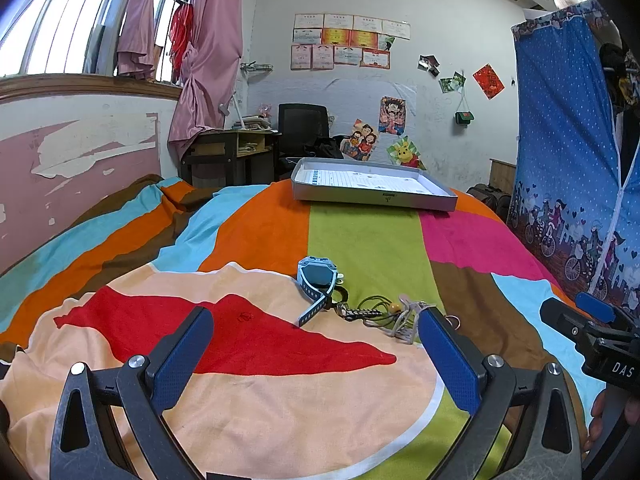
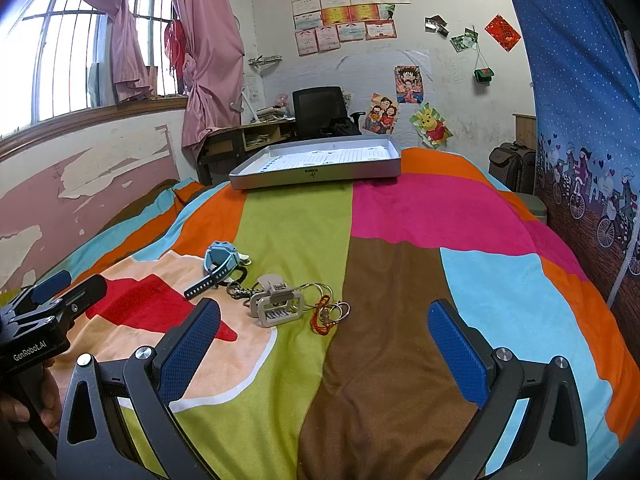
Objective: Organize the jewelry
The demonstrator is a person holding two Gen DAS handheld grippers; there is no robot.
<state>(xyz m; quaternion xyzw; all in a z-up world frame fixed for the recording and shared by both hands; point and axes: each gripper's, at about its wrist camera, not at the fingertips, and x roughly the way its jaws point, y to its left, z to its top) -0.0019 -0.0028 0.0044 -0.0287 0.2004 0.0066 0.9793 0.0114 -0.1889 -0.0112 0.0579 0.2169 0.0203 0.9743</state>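
Hovering spread-jawed and empty, both grippers (image 1: 316, 360) (image 2: 324, 356) face the untouched blue watch (image 2: 220, 260); next, likely carrying it to the tray (image 2: 316, 174).

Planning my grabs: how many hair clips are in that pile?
1: a beige hair clip on the green stripe, between the blue watch and the metal rings. The tangle could hide others.

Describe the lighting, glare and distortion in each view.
Left wrist view: the window is blown out white, daylight falls evenly on the bedspread, and fisheye bends the sill and blackens the corners. Right wrist view: the same overexposed window, soft shadowless light on the watch and hair clip, a curved bed edge, and sharp open tongs.
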